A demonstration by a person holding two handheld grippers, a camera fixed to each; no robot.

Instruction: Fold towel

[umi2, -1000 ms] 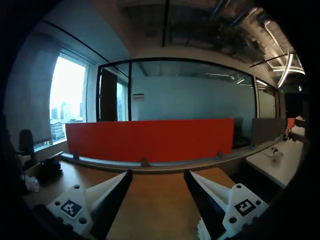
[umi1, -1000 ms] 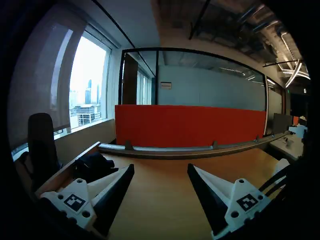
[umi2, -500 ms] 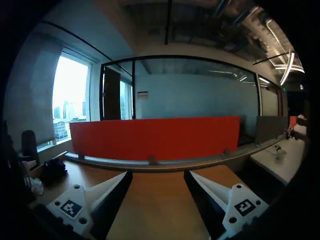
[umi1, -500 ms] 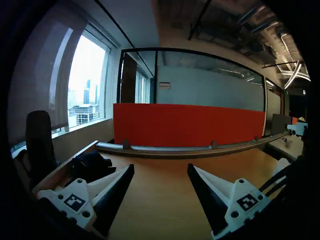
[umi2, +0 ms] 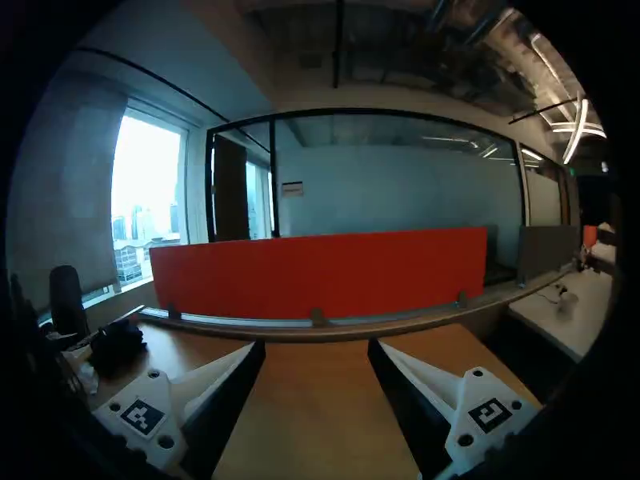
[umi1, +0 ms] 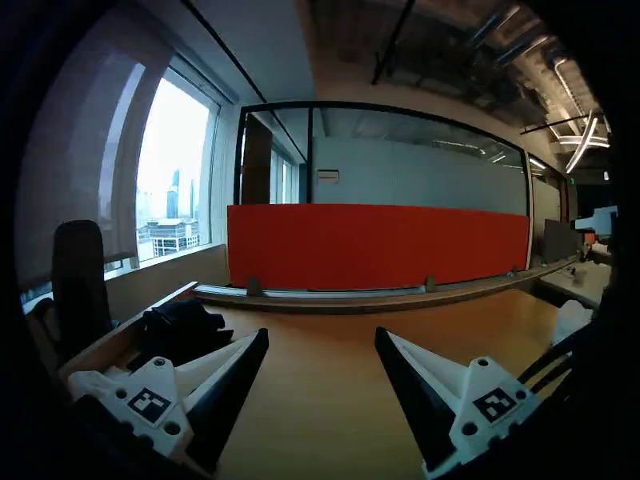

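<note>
White left gripper (umi1: 320, 332), right gripper (umi2: 314, 344) — both spread, empty, low in frame over wooden desk (umi2: 312, 416). Towel likely limp, light — pinch corners.

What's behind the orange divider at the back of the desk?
Above the orange divider a black-framed glass partition shows, with a pale wall beyond it. Whatever sits lower on the divider's far side is covered by the panel.
</note>
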